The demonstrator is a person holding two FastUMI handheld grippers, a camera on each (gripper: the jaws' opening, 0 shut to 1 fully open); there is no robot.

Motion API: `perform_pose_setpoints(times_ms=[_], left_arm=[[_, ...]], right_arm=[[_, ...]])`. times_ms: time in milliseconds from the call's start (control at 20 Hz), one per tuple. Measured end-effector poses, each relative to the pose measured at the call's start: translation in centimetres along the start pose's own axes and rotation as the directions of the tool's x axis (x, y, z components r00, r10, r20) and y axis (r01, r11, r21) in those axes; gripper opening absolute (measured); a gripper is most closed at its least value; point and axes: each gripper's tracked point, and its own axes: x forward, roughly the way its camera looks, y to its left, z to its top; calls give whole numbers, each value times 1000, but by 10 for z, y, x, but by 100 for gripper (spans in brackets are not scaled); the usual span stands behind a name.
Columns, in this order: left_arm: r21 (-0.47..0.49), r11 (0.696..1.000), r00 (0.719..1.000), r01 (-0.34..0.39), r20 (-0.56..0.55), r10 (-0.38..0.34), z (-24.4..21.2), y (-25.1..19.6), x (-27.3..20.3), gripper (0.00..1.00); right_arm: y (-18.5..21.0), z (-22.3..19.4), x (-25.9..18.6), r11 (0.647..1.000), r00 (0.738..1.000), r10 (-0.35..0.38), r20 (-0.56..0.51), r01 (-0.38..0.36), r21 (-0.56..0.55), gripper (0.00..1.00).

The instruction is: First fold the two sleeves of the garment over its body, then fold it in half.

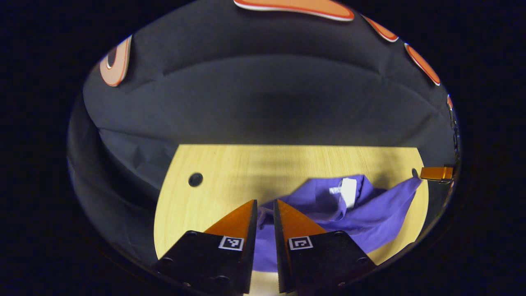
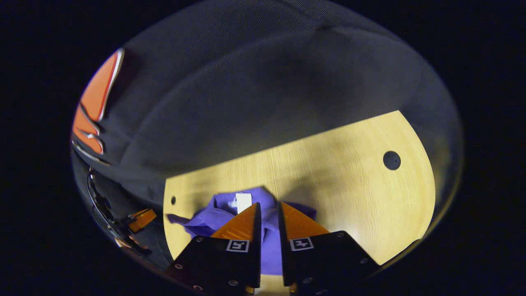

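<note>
We read no words or numbers anywhere: the white tag (image 1: 348, 191) on the purple garment (image 1: 370, 218), right of centre, is too blurred to read.

Light wood-grain desk (image 1: 230, 172) runs ahead of the jaws in both views, with a dark round hole (image 1: 195, 179) in its top off to the left in the left gripper view and another hole (image 2: 391, 160) to the right in the right gripper view, plus a smaller hole (image 2: 173, 200) near its left edge there. Black cloth wall (image 1: 263, 98) hangs creased behind the desk's far edge. Light is uneven, with soft shadows across the desk's far part.
</note>
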Motion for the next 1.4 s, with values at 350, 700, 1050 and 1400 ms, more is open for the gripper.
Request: perform_pose_setpoints(times_ms=[350,700,1050,1400], left_arm=[[-97,995,985,27,172,-10,24,9,-50,60],[-96,990,927,106,370,-64,40,1,-147,96],[-26,990,836,140,539,-104,23,-8,-254,98],[-3,986,742,165,660,-122,-5,-8,-336,98]], right_arm=[[-16,5,-33,993,992,-41,123,54,-104,36],[20,3,-118,974,949,-2,316,73,-212,86],[48,-18,-208,957,877,34,480,109,-267,95],[71,-55,-289,929,790,59,611,181,-323,95]])
